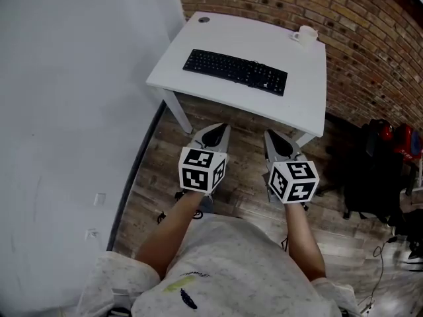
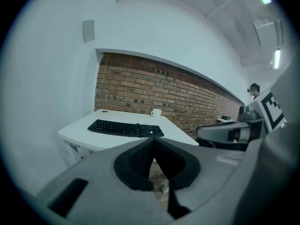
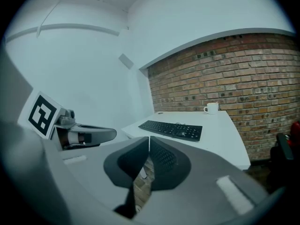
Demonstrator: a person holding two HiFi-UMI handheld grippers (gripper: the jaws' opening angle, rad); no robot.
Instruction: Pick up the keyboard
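Keyboard (image 1: 235, 71), black and full-length, lies flat on a white surface (image 1: 301, 84) in the head view. It sits toward the surface's near edge with nothing touching it. A white mug (image 1: 306, 35) stands at the far right corner, close to the brick wall (image 1: 370, 38), and a round cable port (image 1: 203, 20) marks the far left corner. Over the wooden floor (image 1: 248, 154), the left claw (image 1: 215, 132) and the right claw (image 1: 276, 137) are held side by side on bare forearms. Both point at the surface and are well short of it. Each carries a marker cube (image 1: 202, 170) at its rear, nearest the camera.

In the left gripper view, the left claw is clenched, its dark pads meeting at the tip with nothing between them. The keyboard sits beyond the tip, on the surface, with the mug behind it by the bricks. The right claw juts in from the right side.

In the right gripper view, the right claw is likewise clenched and empty, its pads closed to a thin seam. The keyboard lies ahead and slightly right, well apart from the tip. The mug stands behind the keyboard against the brick wall, and the left claw shows at left.
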